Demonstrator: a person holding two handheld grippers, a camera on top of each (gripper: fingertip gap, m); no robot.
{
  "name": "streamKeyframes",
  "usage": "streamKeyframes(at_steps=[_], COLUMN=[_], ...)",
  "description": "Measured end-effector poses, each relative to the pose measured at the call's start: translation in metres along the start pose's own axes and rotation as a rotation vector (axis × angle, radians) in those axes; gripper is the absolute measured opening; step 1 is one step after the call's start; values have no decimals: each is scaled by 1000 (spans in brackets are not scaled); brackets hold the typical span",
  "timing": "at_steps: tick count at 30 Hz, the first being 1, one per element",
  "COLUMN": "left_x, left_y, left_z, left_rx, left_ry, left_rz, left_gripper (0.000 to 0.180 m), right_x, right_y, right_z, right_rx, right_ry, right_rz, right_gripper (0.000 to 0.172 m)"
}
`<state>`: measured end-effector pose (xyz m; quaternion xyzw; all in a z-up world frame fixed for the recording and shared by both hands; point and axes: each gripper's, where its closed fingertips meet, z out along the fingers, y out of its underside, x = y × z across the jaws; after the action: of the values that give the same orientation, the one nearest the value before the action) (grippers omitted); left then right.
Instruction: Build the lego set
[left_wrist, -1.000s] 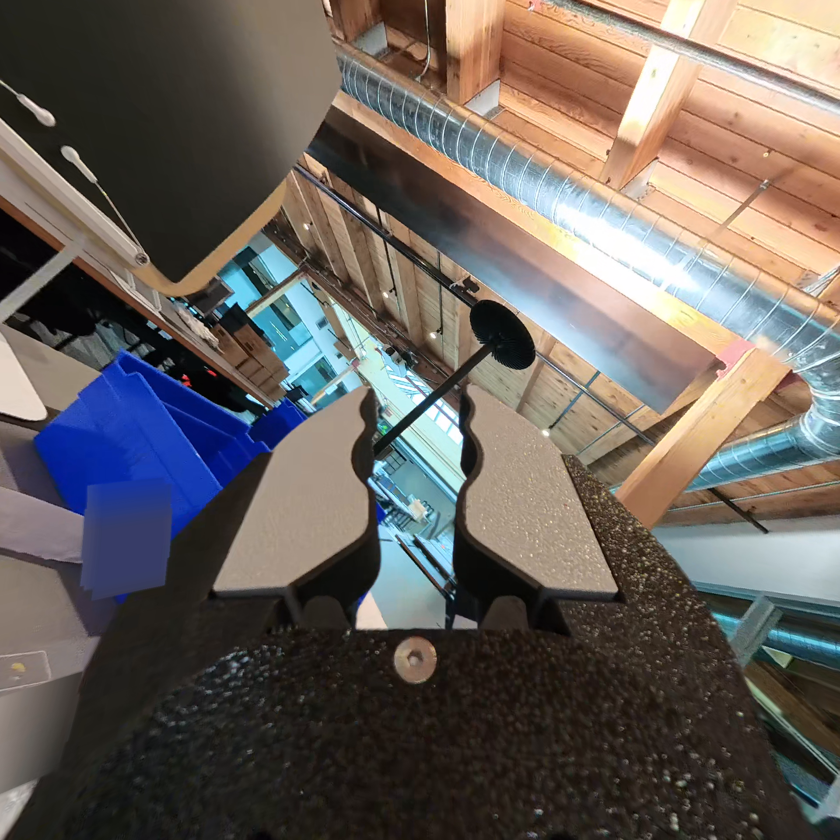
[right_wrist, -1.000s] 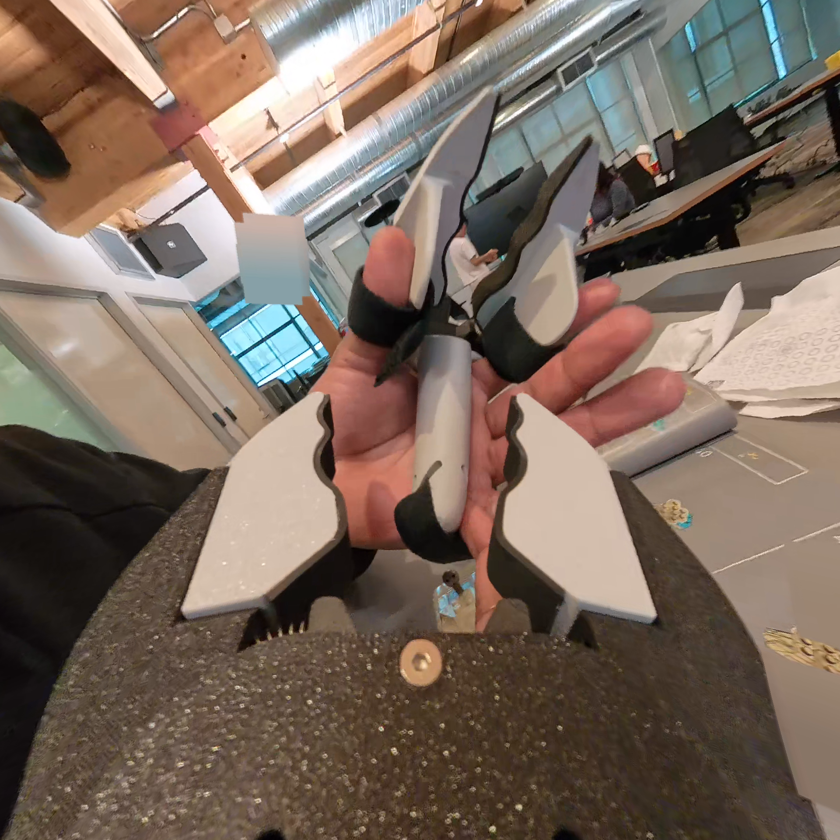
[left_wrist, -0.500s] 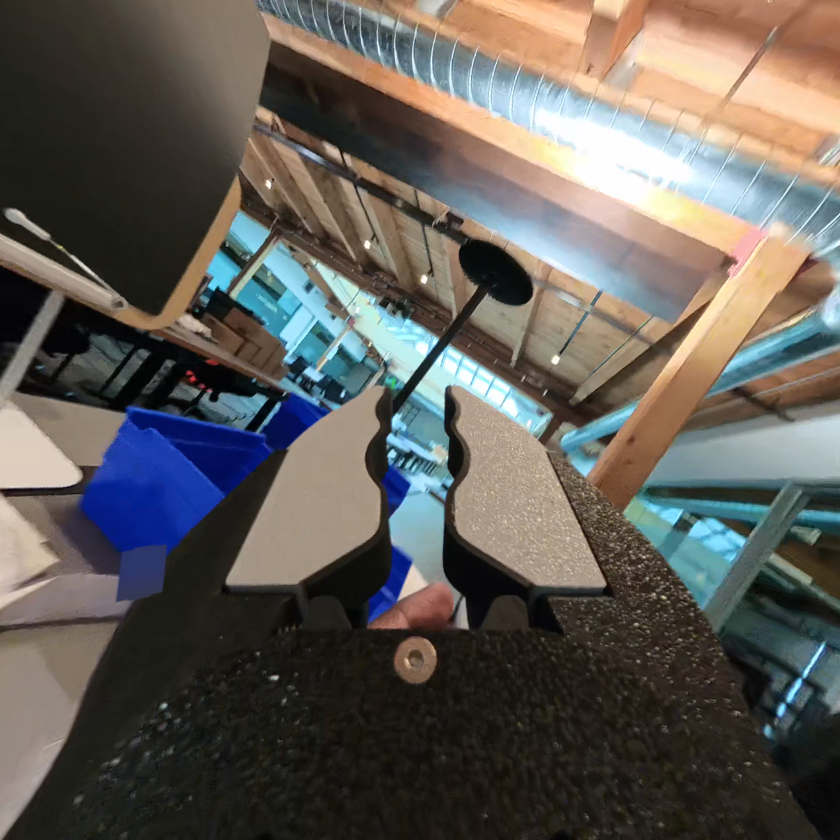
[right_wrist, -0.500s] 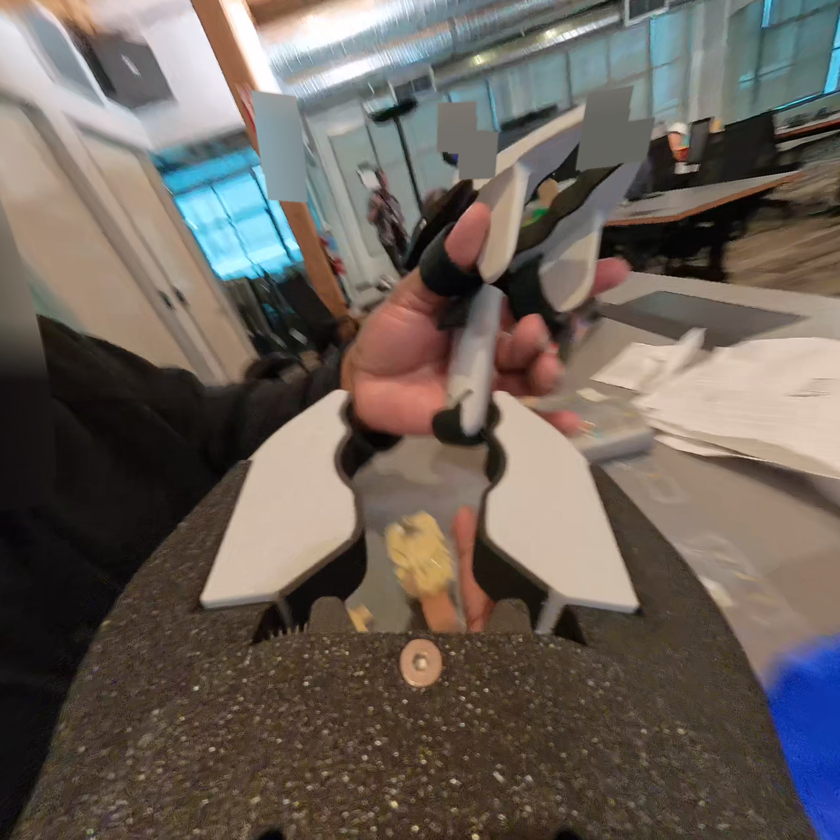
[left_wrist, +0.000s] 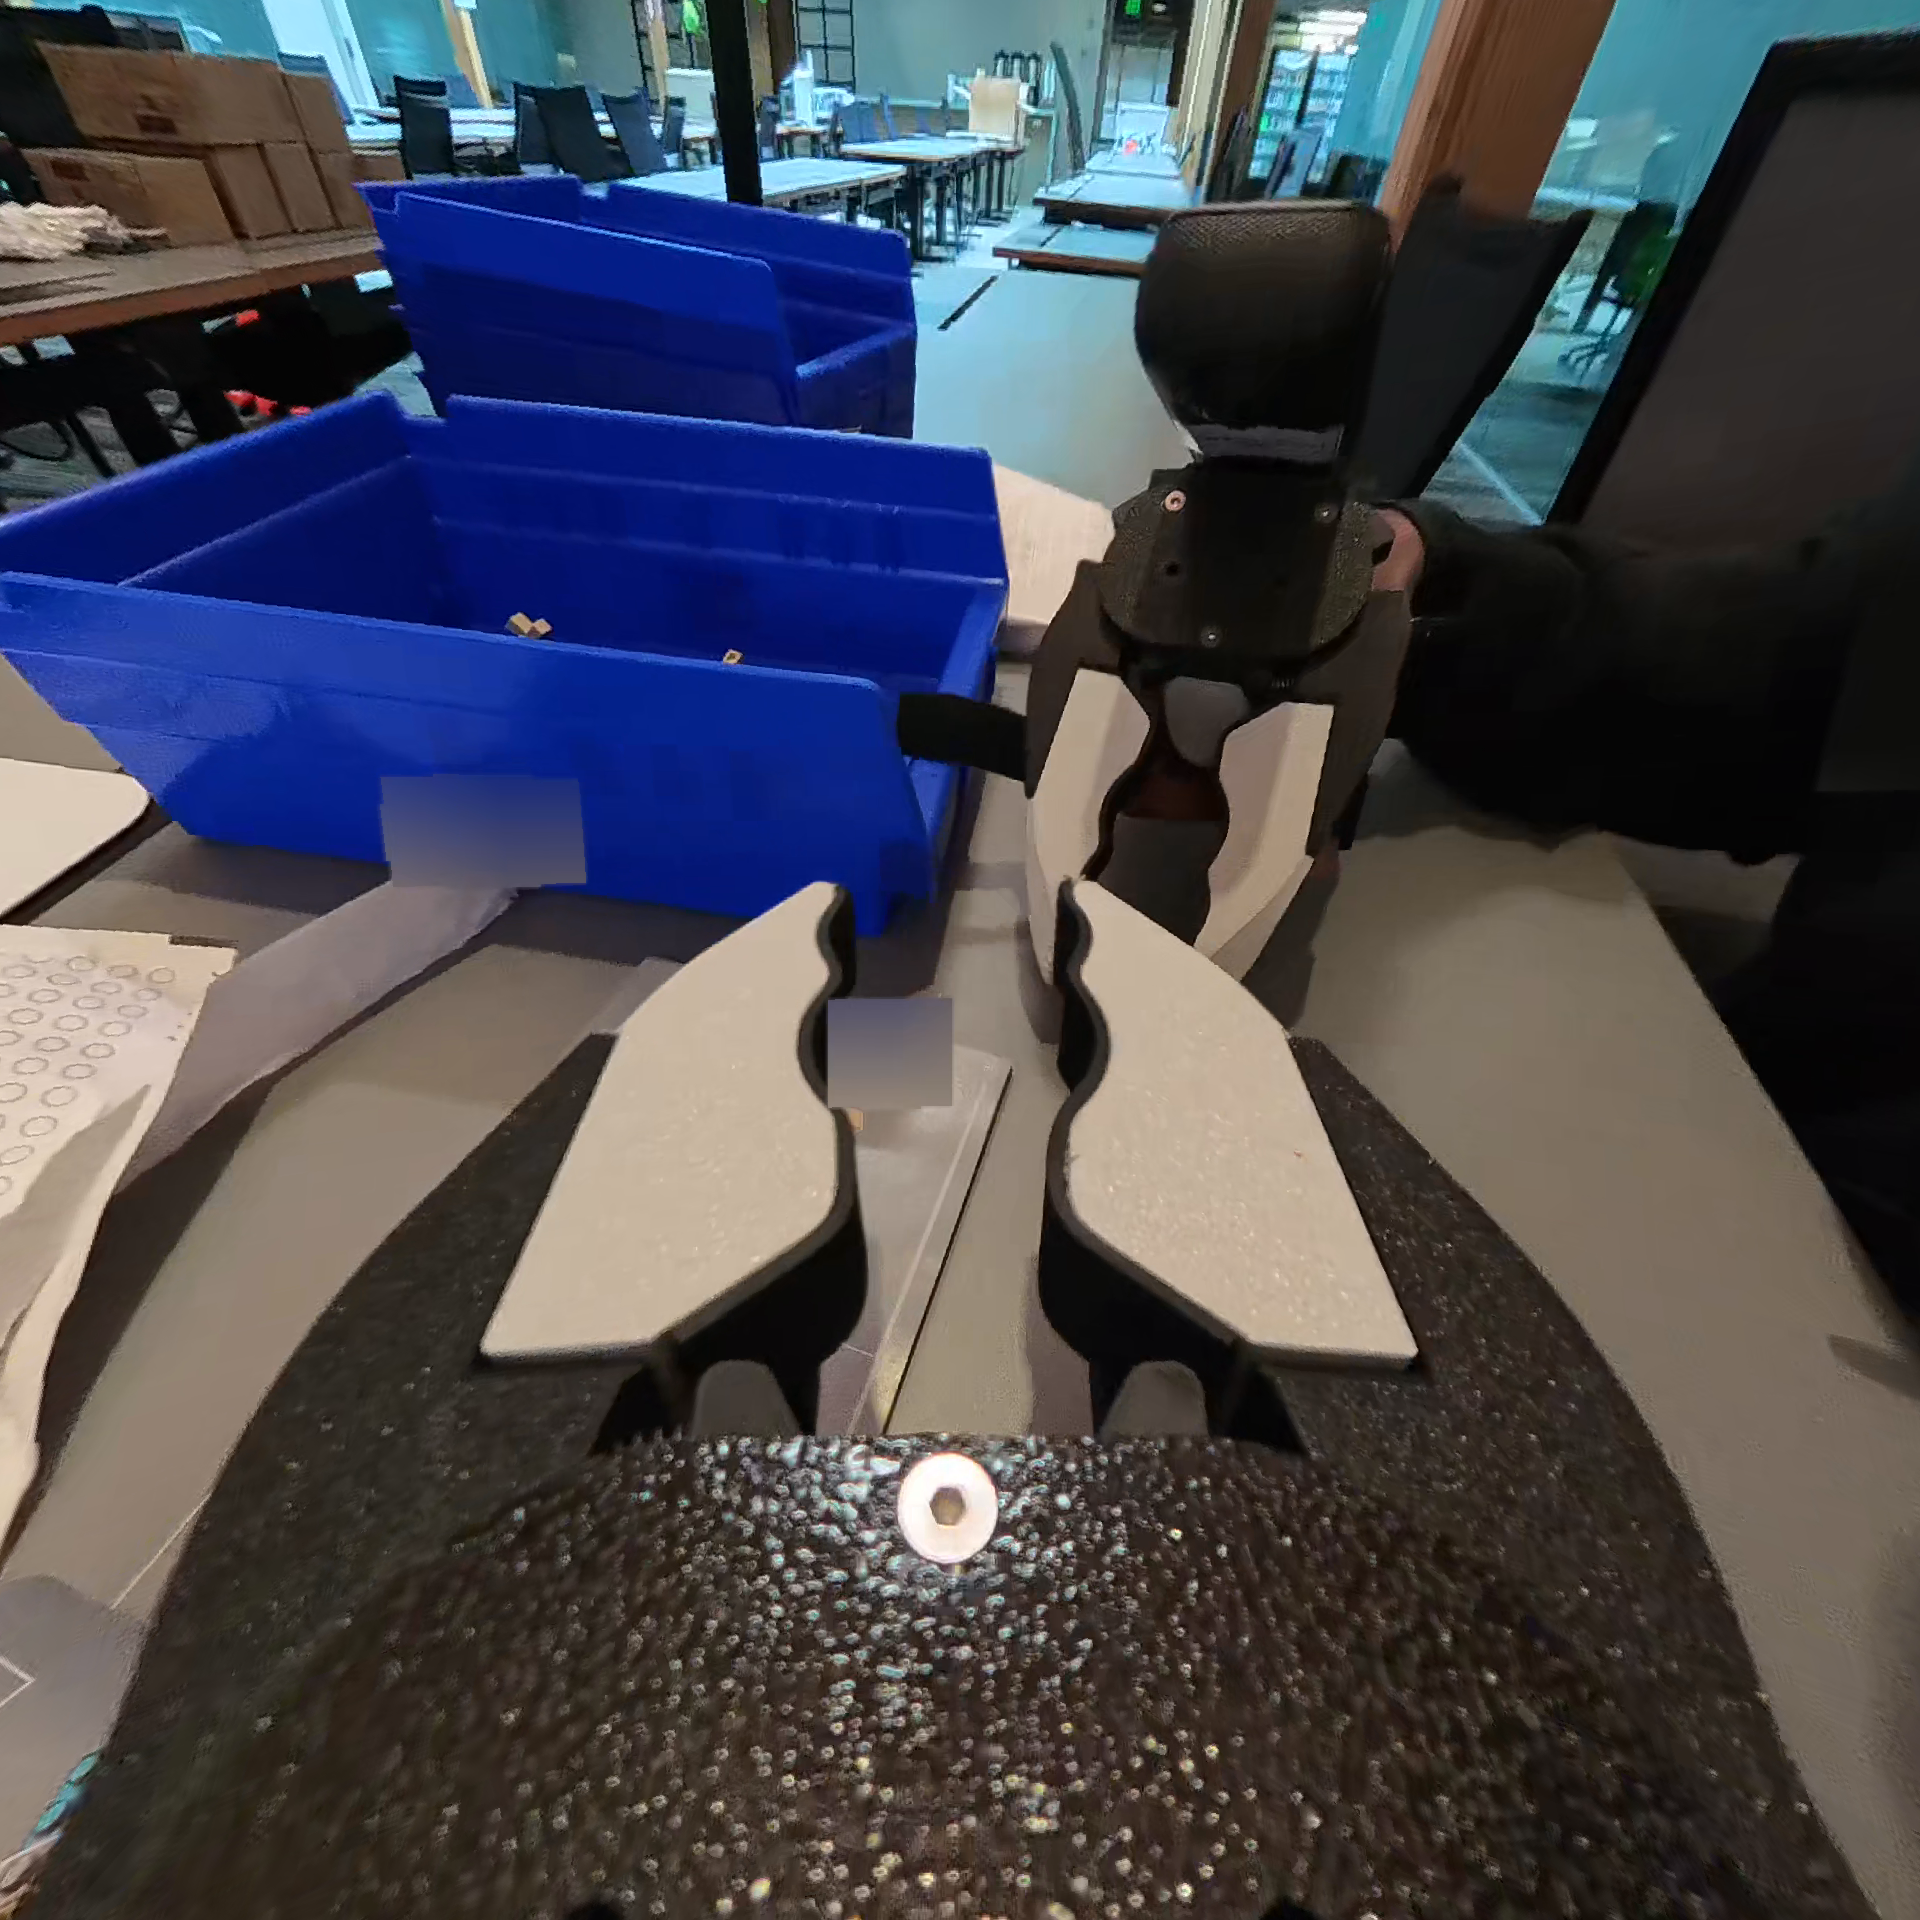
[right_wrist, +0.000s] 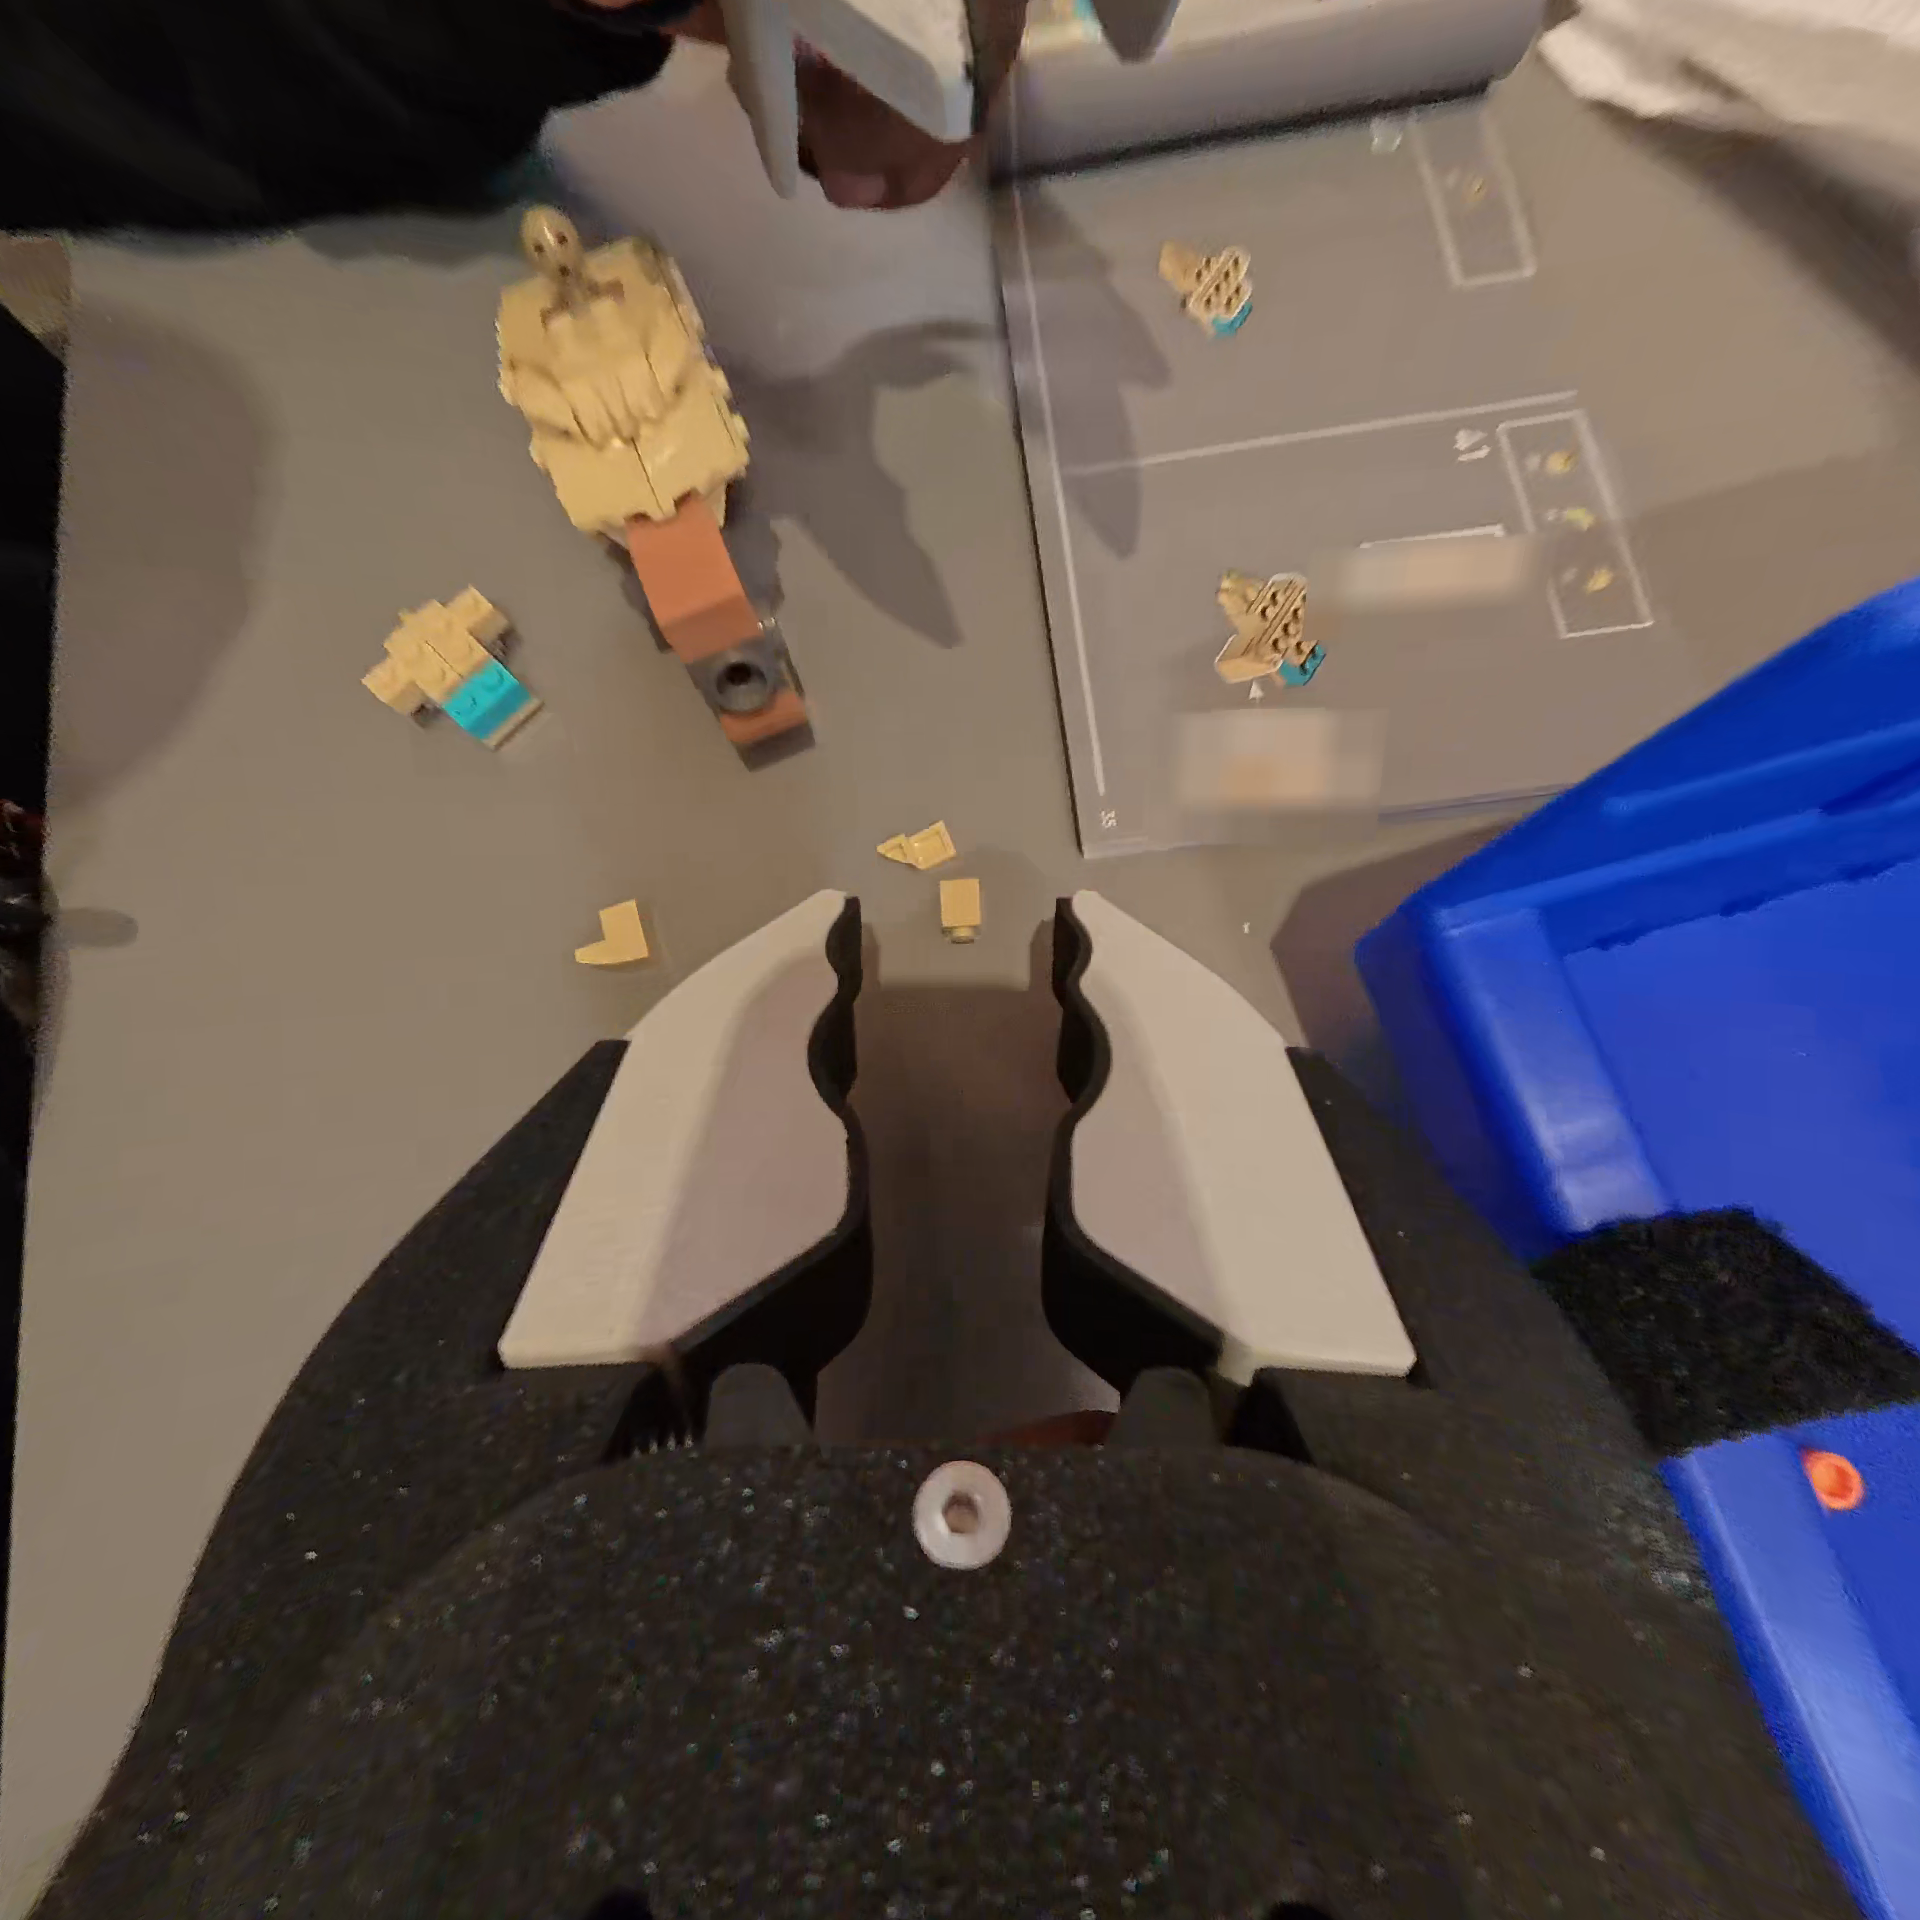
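In the right wrist view, my right gripper (right_wrist: 956, 920) is open and empty, pointing down at the grey table (right_wrist: 260, 1039). A small tan brick (right_wrist: 961, 906) lies on the table just past its fingertips, untouched. Two tan wedge pieces (right_wrist: 920, 844) and a tan L-shaped piece (right_wrist: 615, 935) lie nearby. A tan build with a brown and grey end (right_wrist: 634, 436) and a small tan-and-teal sub-assembly (right_wrist: 452, 665) lie farther off. My left gripper (left_wrist: 951, 914) is open and empty above the table. The right gripper (left_wrist: 1138, 935) stands just beyond it in the left wrist view.
An open instruction booklet (right_wrist: 1351, 468) lies at the right. Blue bins (left_wrist: 499, 665) stand at the left of the left wrist view; one bin (right_wrist: 1683, 1039) is close beside the right gripper. The left gripper's fingers (right_wrist: 764, 104) show at the top. Crumpled paper (left_wrist: 62, 1039) lies at the left. Some 11 cm of space lies between my two pairs of fingers. The tan L-shaped piece (right_wrist: 615, 935) lies some 5 cm from my right tips, 15 cm from my left tips.
Both grippers swung from pointing up at the ceiling and each other down to the table. The right jaws narrowed from wide open. The left jaws narrowed, then widened again.
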<state>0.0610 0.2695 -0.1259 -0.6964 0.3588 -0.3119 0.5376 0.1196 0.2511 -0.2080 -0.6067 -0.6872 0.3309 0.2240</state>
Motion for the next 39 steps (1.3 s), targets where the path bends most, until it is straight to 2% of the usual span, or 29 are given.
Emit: streamKeyframes(at_steps=[6, 9, 12, 18, 24, 28, 31, 39], left_x=[-1, -2, 1, 13, -4, -9, -8, -7], left_y=[3, 5, 10, 21, 18, 18, 16, 27], left_z=[3, 2, 0, -7, -17, -23, -24, -18], left_rx=[-5, -8, -27, -73, -125, -116, -81, -130], left_ry=[-27, -34, -12, 44, -21, 11, 62, 67], left_rz=[48, 59, 75, 122, -106, -354, -495, -600], left_gripper=[37, 37, 36, 32, 23, 16, 14, 13], right_x=[3, 0, 0, 2, 16, 18, 18, 15], right_y=[11, 10, 6, -43, -87, -96, -94, -101], right_z=[16, 21, 22, 12, 7, 9, 15, 15], right_rx=[-97, -94, -80, 148, 315, 334, 292, 284], right_ry=[43, 23, 15, 42, 259, 350, 377, 432], right_rz=[-13, -14, -16, -88, -281, -385, -421, -452], right_gripper=[28, 9, 8, 8, 8, 8, 8, 8])
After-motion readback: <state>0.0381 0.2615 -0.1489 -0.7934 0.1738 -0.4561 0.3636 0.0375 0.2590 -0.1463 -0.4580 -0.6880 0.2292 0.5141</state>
